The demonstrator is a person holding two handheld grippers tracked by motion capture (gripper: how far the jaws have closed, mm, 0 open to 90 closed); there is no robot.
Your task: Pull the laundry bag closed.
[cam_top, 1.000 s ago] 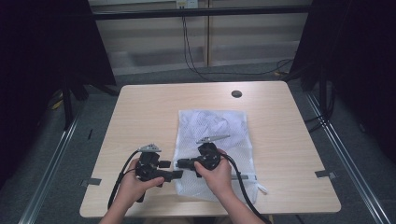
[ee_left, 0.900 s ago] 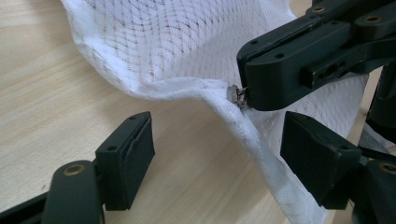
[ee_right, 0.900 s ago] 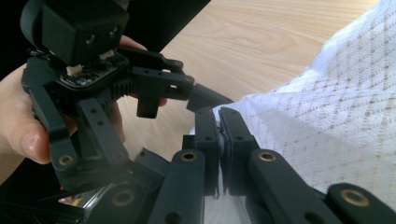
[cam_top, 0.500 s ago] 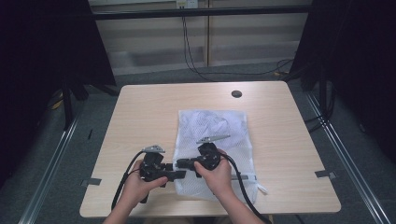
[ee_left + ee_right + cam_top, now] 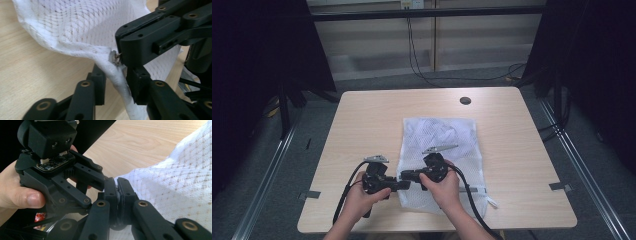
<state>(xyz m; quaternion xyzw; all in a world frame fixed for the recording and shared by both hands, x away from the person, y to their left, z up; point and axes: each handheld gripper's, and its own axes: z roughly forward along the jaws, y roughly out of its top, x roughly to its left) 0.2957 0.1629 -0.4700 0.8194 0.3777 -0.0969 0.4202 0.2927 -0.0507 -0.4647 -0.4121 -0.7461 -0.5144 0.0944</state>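
The mesh bag point(image 5: 439, 160) lies on the table point(image 5: 362, 125). The right gripper point(image 5: 117, 192) is clamped on its zipper corner; the left gripper's point(image 5: 116, 82) jaws, just closing, straddle the hem, seemingly not yet gripping. Next, I'd judge: pinch and pull.

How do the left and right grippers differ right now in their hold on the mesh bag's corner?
The right gripper has its fingers pressed flat together, pinching the white mesh bag at its corner. The left gripper has just been closing, but its fingers keep a gap, with the bag's rolled hem between them. The right approaches from over the bag, the left from the bare table. Both meet at the same near-left corner.
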